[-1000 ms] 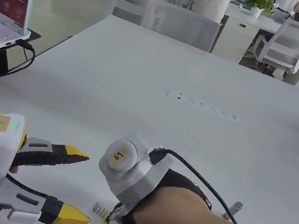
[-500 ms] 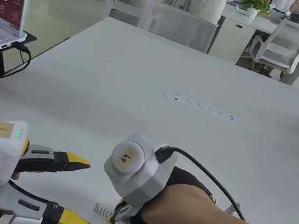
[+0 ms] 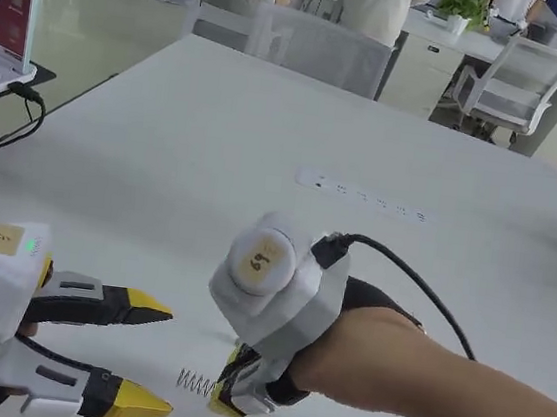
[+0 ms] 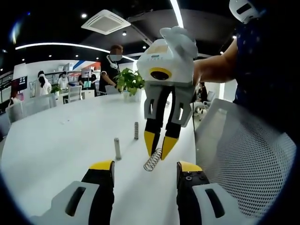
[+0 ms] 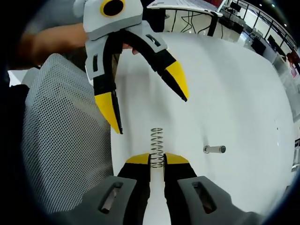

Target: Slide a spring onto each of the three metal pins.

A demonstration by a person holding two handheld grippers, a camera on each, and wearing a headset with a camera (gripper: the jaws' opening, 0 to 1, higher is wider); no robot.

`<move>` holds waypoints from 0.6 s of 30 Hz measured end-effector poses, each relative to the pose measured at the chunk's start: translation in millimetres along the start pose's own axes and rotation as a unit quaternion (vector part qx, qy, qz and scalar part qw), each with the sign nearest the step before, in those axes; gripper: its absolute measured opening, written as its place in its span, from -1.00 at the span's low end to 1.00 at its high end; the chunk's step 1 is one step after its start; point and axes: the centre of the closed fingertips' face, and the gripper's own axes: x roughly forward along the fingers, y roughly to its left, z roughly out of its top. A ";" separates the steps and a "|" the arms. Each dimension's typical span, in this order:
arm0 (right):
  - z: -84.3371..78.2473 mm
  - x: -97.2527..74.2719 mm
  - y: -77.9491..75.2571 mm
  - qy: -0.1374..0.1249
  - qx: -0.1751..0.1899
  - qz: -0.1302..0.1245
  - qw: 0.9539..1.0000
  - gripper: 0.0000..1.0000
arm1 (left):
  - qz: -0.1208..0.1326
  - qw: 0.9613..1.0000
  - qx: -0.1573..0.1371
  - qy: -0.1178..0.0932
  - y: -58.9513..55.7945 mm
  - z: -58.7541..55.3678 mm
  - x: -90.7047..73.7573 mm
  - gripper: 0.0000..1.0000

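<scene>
Right gripper view: right tool (image 5: 157,161) pinches spring (image 5: 157,140) end; left tool (image 5: 152,115) gapes wide beyond.

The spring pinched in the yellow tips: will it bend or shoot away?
The spring is a thin open coil, so probably light and bendy. The right gripper pinches only one end, so it may wobble or pop free. Set down, it would likely roll.

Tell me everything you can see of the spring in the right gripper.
The spring is a small silvery metal coil of thin wire, open-wound and straight. The right gripper pinches one end between its yellow tips; the rest juts forward, free, toward the open left gripper. It lies low over the white table; whether its free end touches it I cannot tell.
</scene>
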 end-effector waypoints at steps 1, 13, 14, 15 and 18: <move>1.2 -2.3 0.0 -0.002 0.000 0.000 1.000 -0.86 | -0.001 1.000 0.000 0.000 -0.5 0.7 0.5 -0.05; 2.9 -19.6 3.1 -0.004 -0.042 0.009 0.999 -0.86 | -0.032 0.999 0.013 -0.018 -10.6 14.2 9.7 -0.40; 2.9 -20.0 3.5 -0.004 -0.044 0.011 0.999 -0.86 | -0.033 0.999 0.013 -0.018 -11.0 15.1 10.4 -0.42; 3.6 -21.0 3.9 -0.007 -0.047 0.012 0.999 -0.86 | -0.037 0.999 0.012 -0.020 -12.1 16.5 11.5 -0.44; 4.0 -22.9 3.9 -0.008 -0.053 0.012 0.999 -0.86 | -0.044 0.999 0.016 -0.021 -14.1 18.6 13.5 -0.53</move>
